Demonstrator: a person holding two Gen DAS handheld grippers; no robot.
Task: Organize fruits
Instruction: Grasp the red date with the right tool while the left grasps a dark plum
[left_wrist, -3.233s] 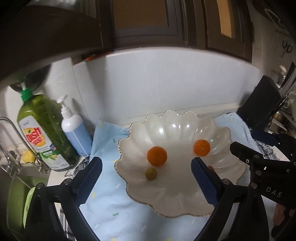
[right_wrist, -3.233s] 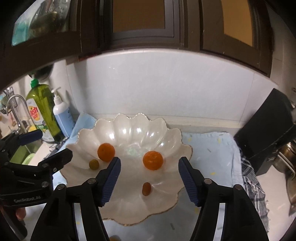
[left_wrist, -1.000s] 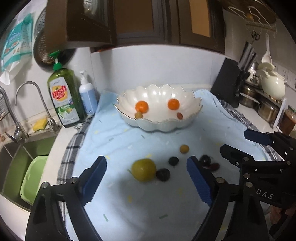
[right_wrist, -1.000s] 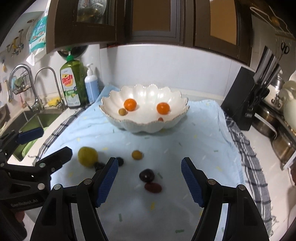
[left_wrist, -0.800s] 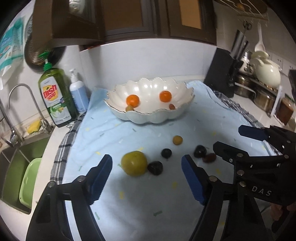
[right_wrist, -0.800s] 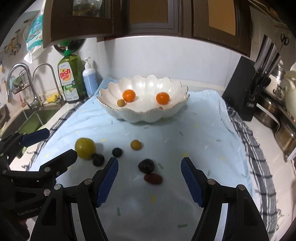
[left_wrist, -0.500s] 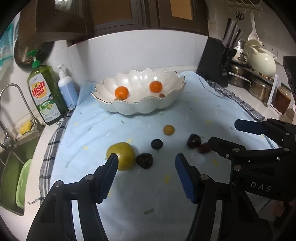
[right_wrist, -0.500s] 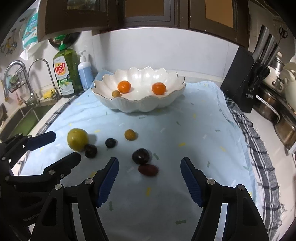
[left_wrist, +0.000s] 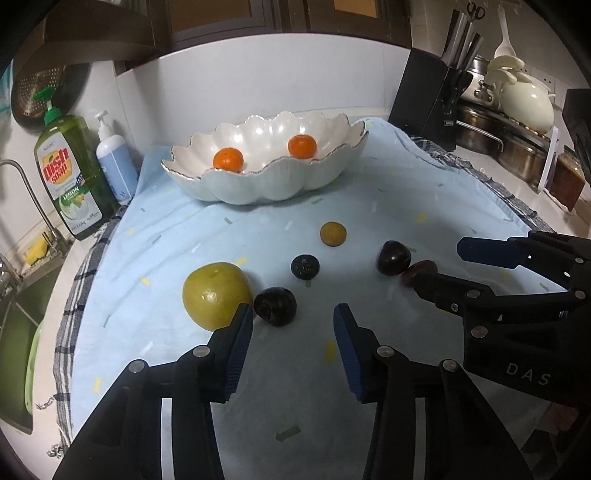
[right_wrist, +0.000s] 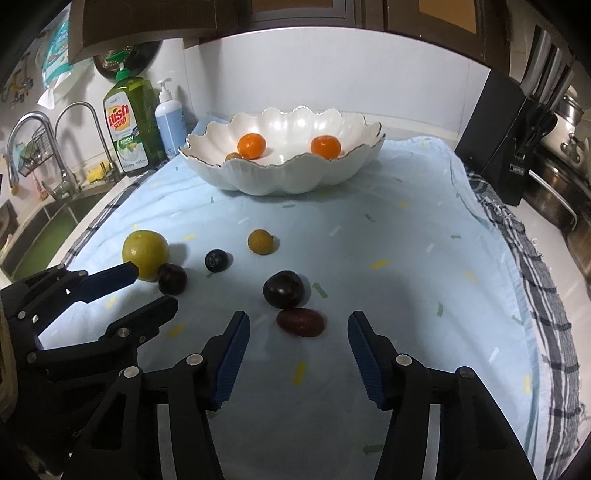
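While we hold both tools low over the pale blue speckled cloth (right_wrist: 424, 236), our left gripper (left_wrist: 293, 325) stands with its blue-padded jaws wide apart and holds nothing; a dark purple round plum (left_wrist: 275, 306) lies just ahead of the gap, touching or nearly touching the large yellow-green round fruit (left_wrist: 216, 295) at the left jaw's tip. Our right gripper (right_wrist: 298, 334) is likewise spread wide and empty, and a dark red oval fruit (right_wrist: 301, 322) lies between its fingertips, with a larger dark purple plum (right_wrist: 283, 289) just beyond it, the two touching.

Farther toward the middle of the cloth we see a small dark blue berry (right_wrist: 216, 260) and a small yellow-brown round fruit (right_wrist: 260, 242), near each other but apart. Toward the far edge of the cloth stands the white scalloped ceramic bowl with a gilt rim (right_wrist: 258, 177), and in it lie two orange tangerines, the left tangerine (right_wrist: 251, 146) and the right tangerine (right_wrist: 325, 147), well apart, plus a small olive-yellow fruit (right_wrist: 233, 156) just beside the left one.

At the cloth's far left corner stand a green dish soap bottle (right_wrist: 127, 129) and a white and blue pump dispenser (right_wrist: 170, 122), side by side. Off the far right corner sits a black knife block (right_wrist: 506, 147).
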